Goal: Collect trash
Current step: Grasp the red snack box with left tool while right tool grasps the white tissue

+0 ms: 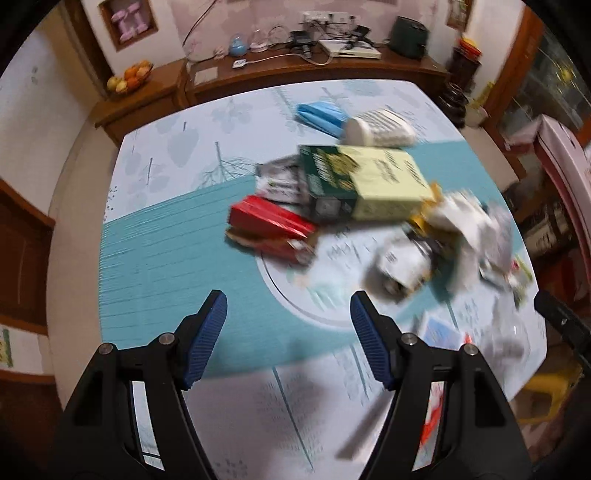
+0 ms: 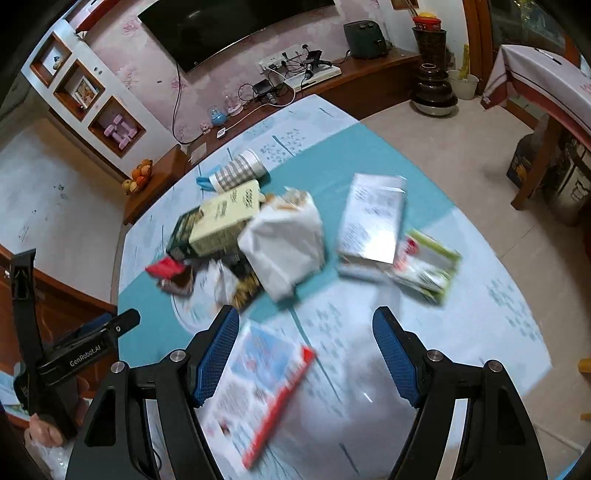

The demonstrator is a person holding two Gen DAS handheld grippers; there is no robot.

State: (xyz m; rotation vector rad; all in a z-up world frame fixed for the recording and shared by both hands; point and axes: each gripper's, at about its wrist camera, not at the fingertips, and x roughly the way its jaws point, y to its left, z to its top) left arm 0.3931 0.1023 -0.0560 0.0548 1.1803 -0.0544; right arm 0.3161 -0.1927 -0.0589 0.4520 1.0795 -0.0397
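Trash lies piled on a table with a blue-and-white patterned cloth (image 1: 166,266). In the left wrist view I see a red box (image 1: 271,229), a green-and-cream carton (image 1: 369,181), a white checked cup (image 1: 380,127) on its side and a blue packet (image 1: 319,114). My left gripper (image 1: 288,306) hangs open above the cloth, short of the red box, nothing between its fingers. In the right wrist view a white paper bag (image 2: 288,243), a silver pouch (image 2: 371,221), a green-edged wrapper (image 2: 428,266) and a red-edged flat packet (image 2: 258,391) show. My right gripper (image 2: 306,325) is open above that flat packet.
A wooden sideboard (image 1: 295,70) with cables, a power strip and a fruit bowl (image 1: 129,77) runs behind the table. A television (image 2: 229,26) hangs on the wall. The left gripper's body (image 2: 81,354) and a hand show at the left. Tiled floor (image 2: 461,147) lies to the right.
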